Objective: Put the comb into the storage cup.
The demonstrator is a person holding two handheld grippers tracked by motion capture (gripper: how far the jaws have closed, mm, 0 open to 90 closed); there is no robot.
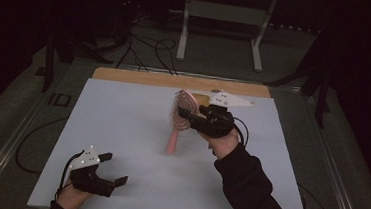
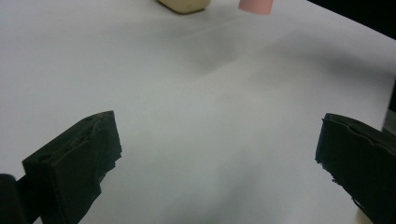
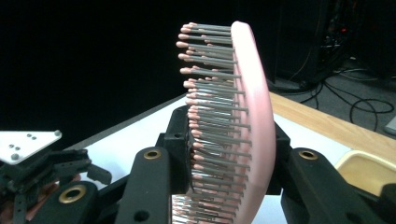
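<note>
High view: right gripper (image 1: pixel 188 119) clamped on pink plastic paddle hairbrush w/ grey pink-tipped bristles (image 1: pixel 178 115), jaws pinching brush head across its thickness, one on bristle side, one on back. Brush held roughly upright, handle end pointing down, close to white table sheet (image 1: pixel 121 129) near its middle, slightly toward far right corner; cannot tell if handle tip touches sheet or hangs just above. Right gripper view: brush head (image 3: pixel 233 126) squeezed between both black jaws, bristles facing left in frame, head top well above jaws. Left gripper (image 1: pixel 109 169) low near front left corner of sheet, jaws wide apart, nothing between. Left gripper view: both fingers (image 2: pixel 74 163) spread, bare white sheet between; pink handle end (image 2: pixel 256 4) and cream-coloured rounded tray (image 2: pixel 184 4) far off at top edge. Same tray (image 1: pixel 200 98) sits near far edge of sheet, just behind brush.

Step judged: carry phase, brush lifted and in transit, likely toward tray. Next move probably calls for: swing brush over tray, tilt head down so handle clears rim, lower, then spread jaws. Risk: slip on bristle side, grip there soft.
</note>
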